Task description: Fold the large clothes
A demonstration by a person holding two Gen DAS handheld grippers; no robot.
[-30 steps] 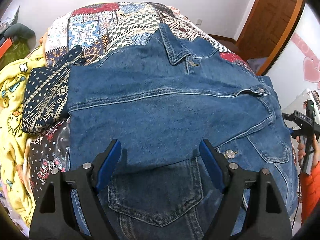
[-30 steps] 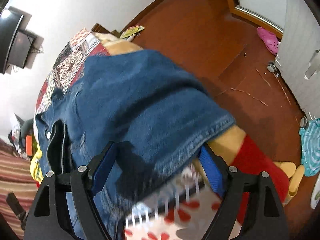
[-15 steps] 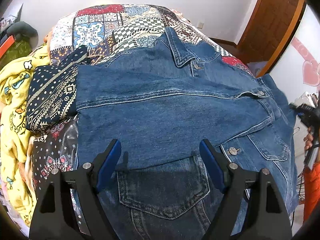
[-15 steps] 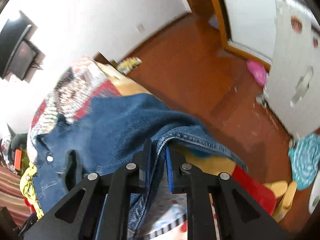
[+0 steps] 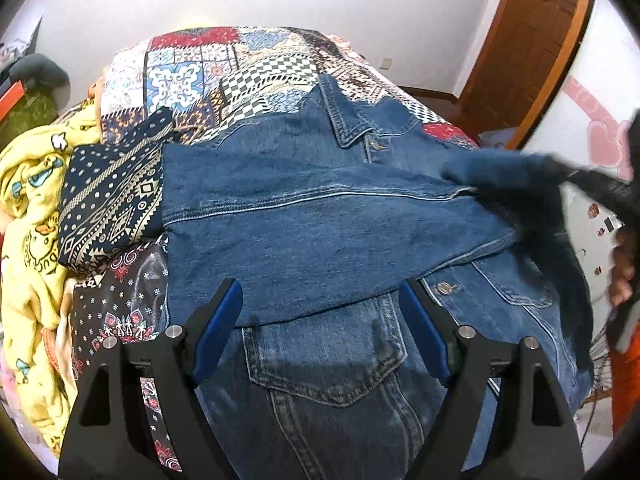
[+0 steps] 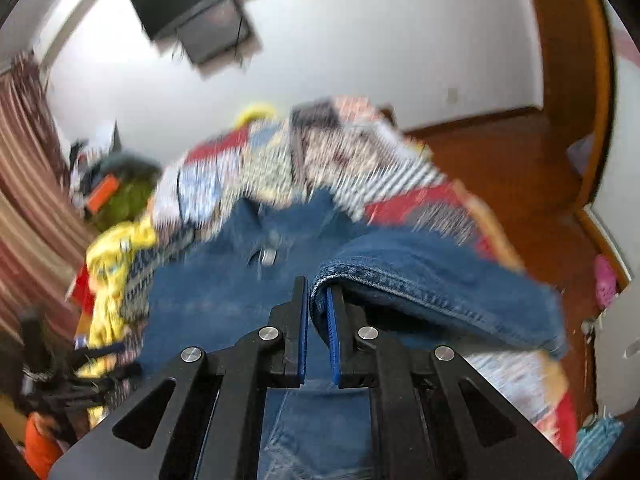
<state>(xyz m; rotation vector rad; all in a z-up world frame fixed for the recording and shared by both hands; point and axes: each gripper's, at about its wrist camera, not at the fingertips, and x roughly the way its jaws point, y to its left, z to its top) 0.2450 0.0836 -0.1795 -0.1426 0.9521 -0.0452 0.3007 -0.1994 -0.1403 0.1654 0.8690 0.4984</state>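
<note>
Left gripper (image 5: 320, 326) black-framed with triangular cut-outs, blue pads (image 5: 218, 326), silver screw heads, right gripper (image 6: 317, 328) the same build, bare-skinned hand (image 5: 622, 270), orange sleeve (image 5: 624, 380)

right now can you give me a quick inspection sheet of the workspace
surface: bed under a patchwork quilt
job's things: denim jacket spread front-up, one sleeve already folded across the chest; the other sleeve is lifted off the bed
clutter: folded navy patterned cloth against the jacket's side, yellow cartoon blanket beyond it
grippers: left gripper open, above the jacket's chest pocket, holding nothing; right gripper shut on the sleeve cuff
cables: a cord under the wall-mounted screen
surroundings: wooden door, wood floor, pink slipper
</note>
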